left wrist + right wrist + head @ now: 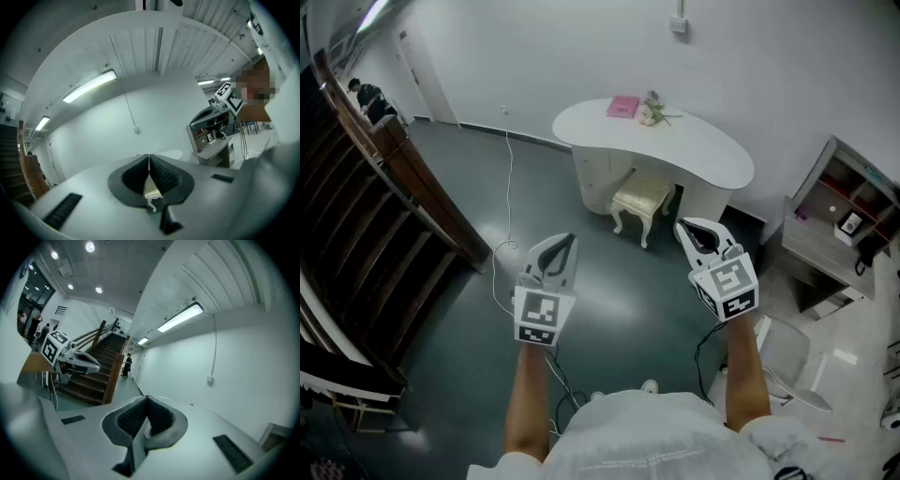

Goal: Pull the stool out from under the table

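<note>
A cream stool (639,197) with curved legs stands half tucked under the white kidney-shaped table (703,155) at the far wall. Both grippers are held up in the air well short of it, above the dark floor. My left gripper (566,242) points toward the stool from the left, its jaws shut together with nothing in them. My right gripper (687,228) is nearer the table's right side and is also shut and empty. In the left gripper view the left gripper (149,157) shows its jaws meeting in a thin line, and the right gripper (147,398) looks the same in its own view.
A pink book (622,107) and a small bunch of flowers (654,112) lie on the table. A wooden staircase (366,234) runs along the left. A thin cable (508,178) trails over the floor. A grey shelf unit (839,220) stands at the right.
</note>
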`<move>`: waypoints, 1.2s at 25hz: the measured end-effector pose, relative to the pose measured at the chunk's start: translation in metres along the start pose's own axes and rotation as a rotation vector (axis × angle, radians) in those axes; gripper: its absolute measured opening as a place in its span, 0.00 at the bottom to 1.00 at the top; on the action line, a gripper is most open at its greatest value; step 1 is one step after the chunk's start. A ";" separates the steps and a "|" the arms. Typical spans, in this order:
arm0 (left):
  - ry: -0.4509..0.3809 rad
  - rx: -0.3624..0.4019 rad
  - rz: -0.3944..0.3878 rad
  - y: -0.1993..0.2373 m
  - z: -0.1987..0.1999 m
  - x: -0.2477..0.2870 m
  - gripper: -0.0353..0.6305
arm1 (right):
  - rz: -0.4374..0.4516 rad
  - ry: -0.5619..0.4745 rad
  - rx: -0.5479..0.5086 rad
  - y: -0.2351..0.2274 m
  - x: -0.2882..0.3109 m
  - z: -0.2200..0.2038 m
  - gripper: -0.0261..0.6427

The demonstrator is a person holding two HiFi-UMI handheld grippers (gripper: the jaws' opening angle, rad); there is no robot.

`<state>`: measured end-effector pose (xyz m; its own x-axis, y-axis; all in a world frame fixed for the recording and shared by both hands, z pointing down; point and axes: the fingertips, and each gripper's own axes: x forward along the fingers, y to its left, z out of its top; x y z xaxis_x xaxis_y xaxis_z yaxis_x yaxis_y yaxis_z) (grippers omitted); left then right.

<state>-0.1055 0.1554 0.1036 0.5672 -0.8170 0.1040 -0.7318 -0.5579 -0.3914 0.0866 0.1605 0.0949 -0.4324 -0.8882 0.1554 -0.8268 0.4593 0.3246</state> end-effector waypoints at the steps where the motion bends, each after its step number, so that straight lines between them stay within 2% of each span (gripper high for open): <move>1: 0.001 -0.001 0.001 -0.002 0.001 0.002 0.08 | 0.002 0.001 -0.003 -0.003 -0.001 -0.001 0.06; 11: 0.053 -0.008 0.014 -0.039 -0.003 0.024 0.08 | 0.023 -0.018 -0.021 -0.033 -0.016 -0.023 0.06; 18: 0.102 -0.002 0.004 -0.060 -0.007 0.045 0.08 | 0.051 -0.062 0.080 -0.064 -0.019 -0.042 0.06; 24: 0.119 -0.030 0.010 -0.039 -0.030 0.080 0.08 | 0.100 -0.047 0.106 -0.071 0.026 -0.054 0.06; 30: 0.135 -0.084 0.035 0.011 -0.070 0.151 0.08 | 0.094 -0.006 0.112 -0.109 0.105 -0.077 0.06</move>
<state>-0.0541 0.0158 0.1795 0.4891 -0.8450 0.2162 -0.7823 -0.5346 -0.3197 0.1593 0.0165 0.1473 -0.5118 -0.8412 0.1741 -0.8174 0.5393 0.2025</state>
